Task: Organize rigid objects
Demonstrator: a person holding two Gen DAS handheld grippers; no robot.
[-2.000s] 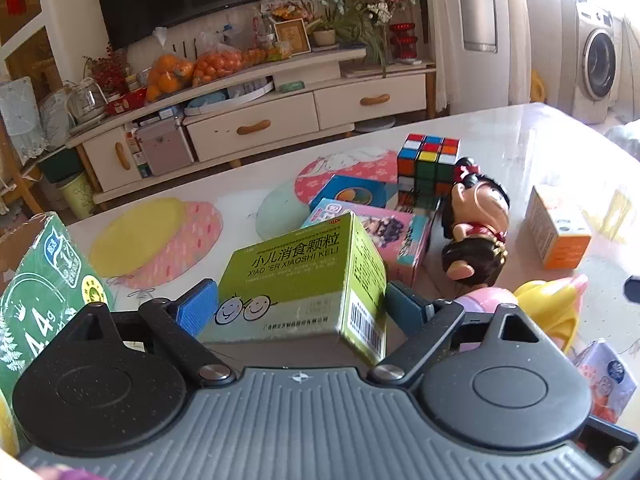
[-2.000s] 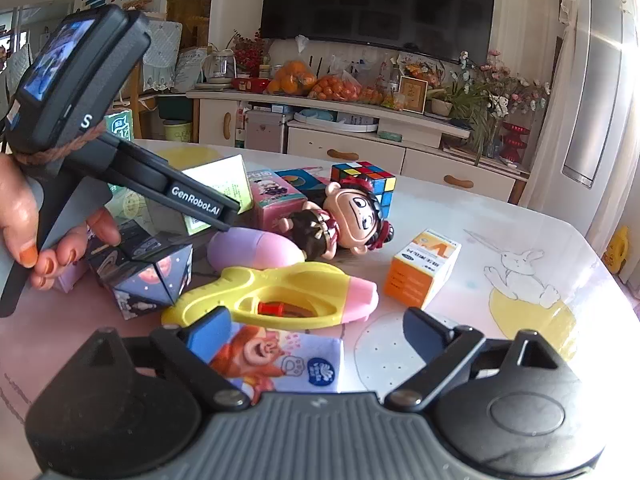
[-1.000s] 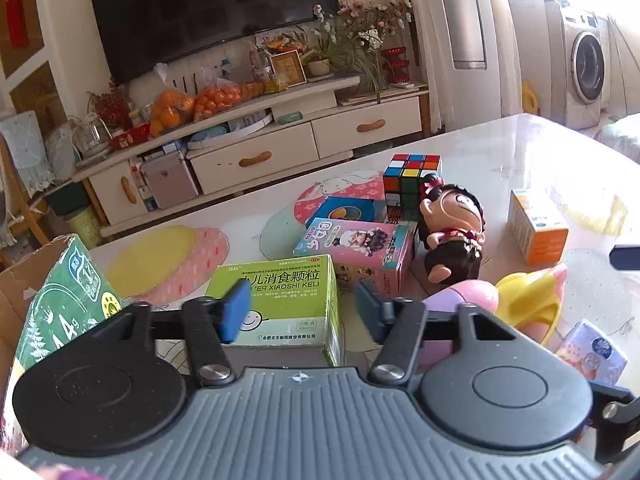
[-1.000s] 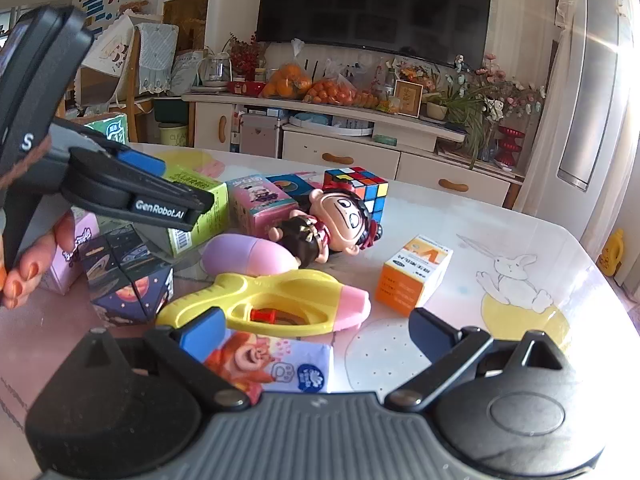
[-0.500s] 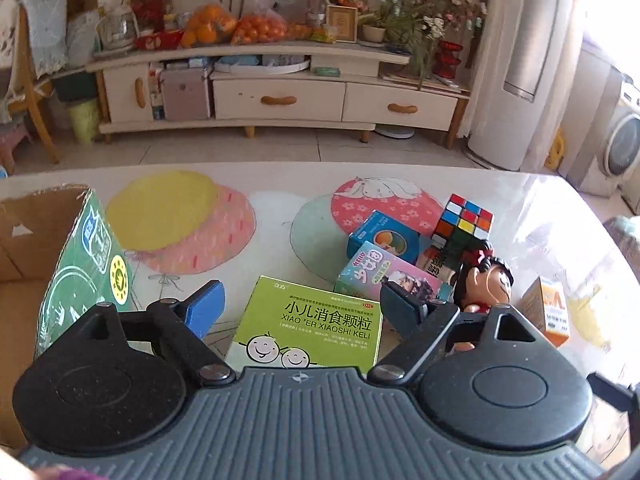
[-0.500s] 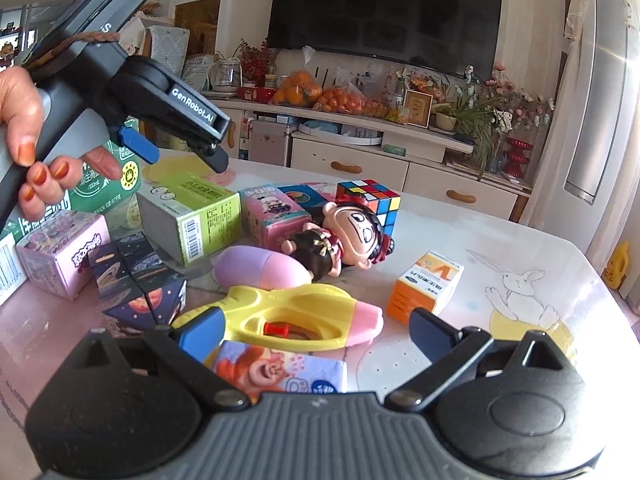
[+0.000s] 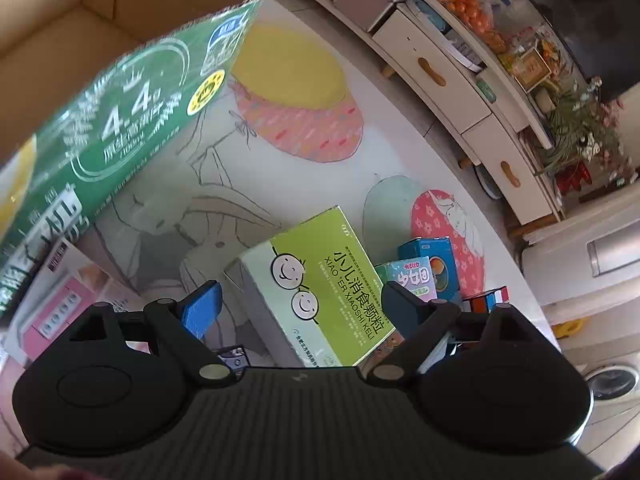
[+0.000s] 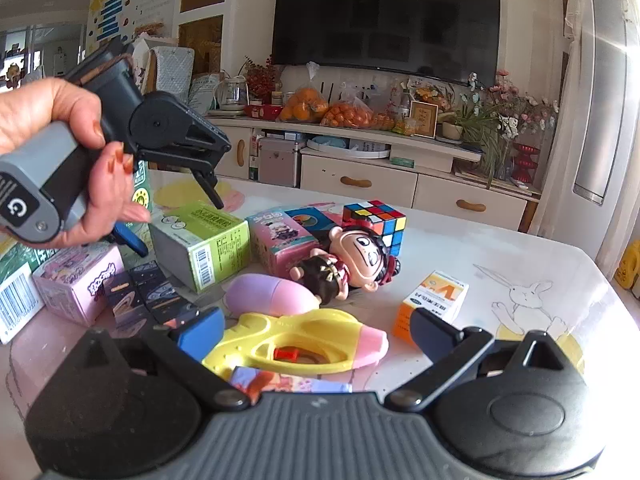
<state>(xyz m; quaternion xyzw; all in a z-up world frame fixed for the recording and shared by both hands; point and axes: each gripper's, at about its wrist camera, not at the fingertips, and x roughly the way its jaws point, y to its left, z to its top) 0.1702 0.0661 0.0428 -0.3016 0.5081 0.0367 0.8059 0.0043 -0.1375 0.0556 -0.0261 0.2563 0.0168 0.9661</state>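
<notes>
Ribbed plastic of the right gripper (image 8: 316,334) sat nearest, jaws wide, empty, over a glossy yellow water gun (image 8: 296,344). The left gripper (image 7: 300,304) hung spread, empty, above the green cardboard box (image 7: 320,280) on the table; only its view showed the open carton (image 7: 60,8) far left.

Past my table (image 8: 500,248) stands the TV cabinet (image 8: 360,176), my landmark here. Above it the dark TV (image 8: 386,16) hangs on the wall. On its top sit two bags of oranges (image 8: 328,114), a framed picture (image 8: 424,118) to their right, then a flowering plant (image 8: 492,120) and a red stand (image 8: 524,160) at the right end. A glass kettle (image 8: 232,92) sits at the left end. A silver case (image 8: 276,162) stands in the cabinet's open bay. From my other tongs, a washer (image 7: 612,380) shows far beyond the cabinet's end.
</notes>
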